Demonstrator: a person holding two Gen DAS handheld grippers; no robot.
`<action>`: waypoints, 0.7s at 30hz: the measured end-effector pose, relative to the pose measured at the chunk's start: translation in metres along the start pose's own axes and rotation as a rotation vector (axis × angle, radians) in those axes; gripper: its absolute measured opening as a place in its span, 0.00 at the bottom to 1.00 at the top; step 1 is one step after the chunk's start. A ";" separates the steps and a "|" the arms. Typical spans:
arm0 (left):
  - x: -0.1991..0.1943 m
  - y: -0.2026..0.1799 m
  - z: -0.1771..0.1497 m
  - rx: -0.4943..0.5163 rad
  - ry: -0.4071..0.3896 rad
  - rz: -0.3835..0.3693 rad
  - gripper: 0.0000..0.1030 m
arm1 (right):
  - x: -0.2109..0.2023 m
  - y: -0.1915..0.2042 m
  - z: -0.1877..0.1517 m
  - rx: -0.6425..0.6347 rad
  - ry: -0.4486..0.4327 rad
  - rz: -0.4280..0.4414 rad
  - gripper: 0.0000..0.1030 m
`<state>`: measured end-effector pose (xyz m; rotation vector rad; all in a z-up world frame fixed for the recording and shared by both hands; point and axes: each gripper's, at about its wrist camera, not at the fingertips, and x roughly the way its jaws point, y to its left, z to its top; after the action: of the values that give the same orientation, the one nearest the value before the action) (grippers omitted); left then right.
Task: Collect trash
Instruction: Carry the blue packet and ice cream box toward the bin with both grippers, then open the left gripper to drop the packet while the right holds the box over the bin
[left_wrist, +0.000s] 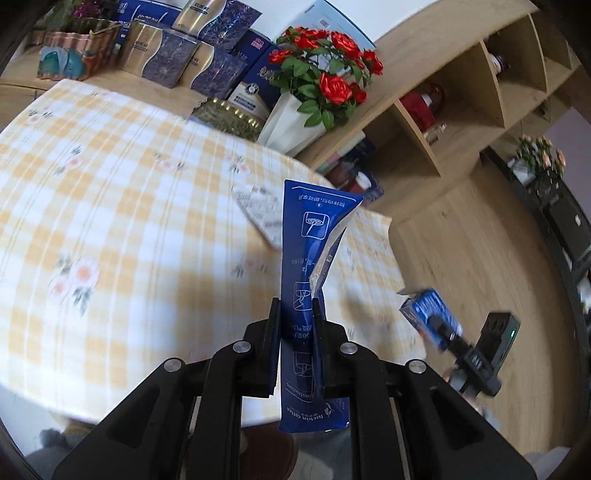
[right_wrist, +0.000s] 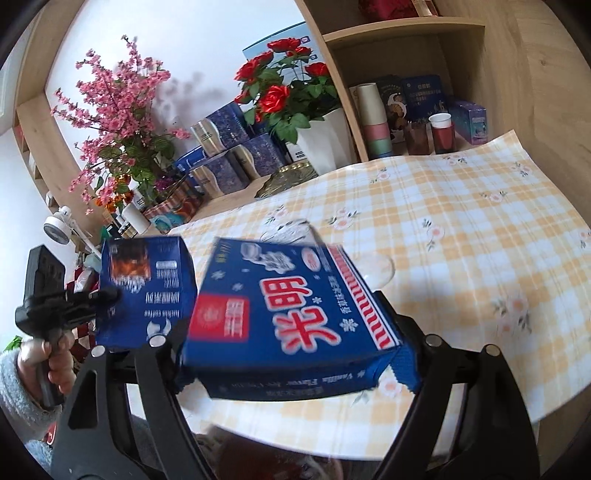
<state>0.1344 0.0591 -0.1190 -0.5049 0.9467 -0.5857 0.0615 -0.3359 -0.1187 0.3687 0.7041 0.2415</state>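
My left gripper (left_wrist: 295, 306) is shut on a tall blue coffee sachet (left_wrist: 314, 236), which stands up between the pads above the checked tablecloth (left_wrist: 110, 184). A flat white packet (left_wrist: 258, 214) lies on the cloth behind the sachet. In the right wrist view a blue carton with red characters (right_wrist: 295, 306) sits between the wide jaws of my right gripper (right_wrist: 291, 332), lifted off the table (right_wrist: 480, 240); the carton hides the pads. A hand (right_wrist: 55, 358) at the left holds the other gripper with the sachet (right_wrist: 144, 291). A clear plastic piece (right_wrist: 380, 266) lies behind the carton.
A white pot of red roses (left_wrist: 295, 118) and stacked blue and gold boxes (left_wrist: 173, 62) stand along the table's back edge, beside a gold tray (left_wrist: 229, 114). Wooden shelves (right_wrist: 406, 122) with paper cups rise behind. Pink blossoms (right_wrist: 114, 122) stand at the left.
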 end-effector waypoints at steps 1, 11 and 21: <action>-0.007 0.000 -0.012 0.013 0.009 0.001 0.14 | -0.003 0.003 -0.004 0.000 -0.002 0.002 0.77; -0.029 0.008 -0.093 0.036 0.085 0.005 0.14 | -0.013 0.050 -0.044 -0.023 0.021 0.060 0.76; 0.004 0.013 -0.163 0.167 0.280 0.101 0.14 | -0.021 0.061 -0.070 0.022 0.019 0.100 0.76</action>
<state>-0.0007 0.0430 -0.2098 -0.2271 1.1701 -0.6483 -0.0067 -0.2701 -0.1304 0.4237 0.7086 0.3320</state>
